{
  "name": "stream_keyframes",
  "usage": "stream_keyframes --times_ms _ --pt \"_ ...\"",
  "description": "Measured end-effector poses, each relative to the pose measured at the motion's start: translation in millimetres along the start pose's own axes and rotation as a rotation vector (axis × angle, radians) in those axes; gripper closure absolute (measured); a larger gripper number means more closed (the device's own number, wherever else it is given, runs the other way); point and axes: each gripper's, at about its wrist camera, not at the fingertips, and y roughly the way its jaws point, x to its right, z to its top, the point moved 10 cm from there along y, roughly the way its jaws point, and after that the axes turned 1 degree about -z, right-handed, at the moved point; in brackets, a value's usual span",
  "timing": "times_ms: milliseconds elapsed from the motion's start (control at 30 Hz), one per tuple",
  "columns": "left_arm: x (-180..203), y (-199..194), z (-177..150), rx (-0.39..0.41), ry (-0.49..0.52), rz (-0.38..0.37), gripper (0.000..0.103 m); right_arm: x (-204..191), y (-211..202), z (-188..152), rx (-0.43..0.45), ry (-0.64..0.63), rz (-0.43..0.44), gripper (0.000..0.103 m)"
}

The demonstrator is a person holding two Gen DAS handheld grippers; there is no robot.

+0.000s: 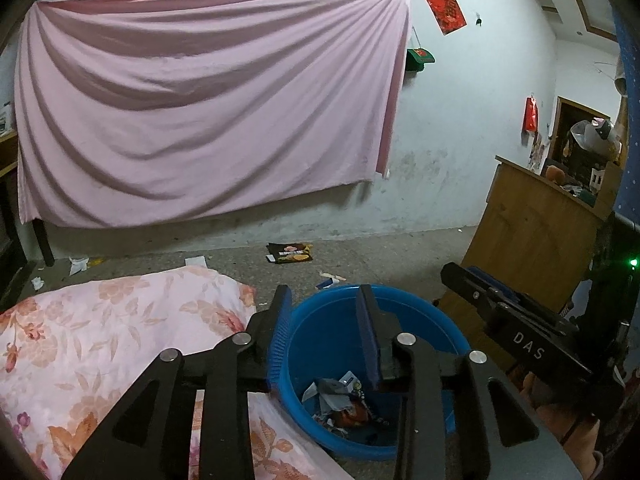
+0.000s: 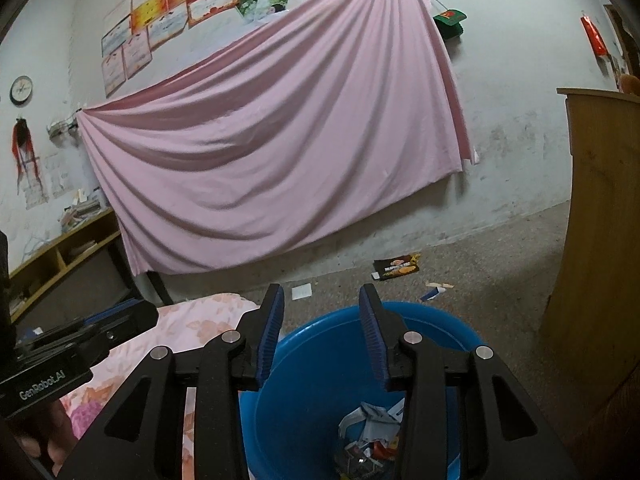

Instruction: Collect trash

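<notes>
A blue plastic bin (image 1: 316, 344) stands on the floor with crumpled wrappers and paper (image 1: 340, 396) in its bottom; it also shows in the right wrist view (image 2: 304, 400). My left gripper (image 1: 322, 300) is open and empty above the bin's near rim. My right gripper (image 2: 322, 300) is open and empty above the bin too, and it shows at the right of the left wrist view (image 1: 480, 292). On the floor beyond lie a black snack packet (image 1: 290, 253) (image 2: 398, 267), a small blue-and-white scrap (image 1: 332, 280) (image 2: 434, 292) and white paper pieces (image 2: 301, 291) (image 1: 78, 265).
A floral pink quilt (image 1: 100, 340) lies left of the bin. A wooden cabinet (image 1: 532, 248) (image 2: 600, 240) stands to the right. A pink sheet (image 1: 208, 100) hangs on the far wall. A low shelf (image 2: 60, 256) stands at the left.
</notes>
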Motion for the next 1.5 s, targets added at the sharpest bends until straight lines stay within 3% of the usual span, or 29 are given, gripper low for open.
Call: stream_keyframes --times_ms 167,433,500,667,800,833,1000,1333,1500 --pt "-6 -3 0 0.001 -0.003 0.016 0.064 2 0 3 0.008 0.002 -0.002 0.062" --pt "-13 -10 3 0.001 -0.001 0.036 0.061 1 -1 4 0.015 -0.003 -0.002 0.061" --pt "-15 -12 3 0.006 -0.001 0.044 0.053 1 -1 5 0.017 -0.005 -0.002 0.060" --pt "-23 -20 5 0.015 -0.013 0.067 0.046 -1 -1 5 0.022 -0.011 -0.002 0.057" --pt "-33 -31 7 0.035 -0.024 0.105 0.022 -3 -4 6 0.029 -0.022 -0.010 0.055" --pt "-36 -36 8 0.050 -0.029 0.114 0.020 -4 -6 6 0.034 -0.025 -0.014 0.054" --pt "-52 -57 9 0.088 -0.043 0.167 0.006 -7 -15 10 0.066 -0.030 -0.021 0.035" --pt "-75 -101 4 0.148 -0.074 0.231 0.004 -27 -37 16 0.122 -0.052 -0.028 0.018" --pt "-80 -121 -5 0.162 -0.073 0.253 0.004 -36 -47 15 0.153 -0.072 -0.038 0.003"
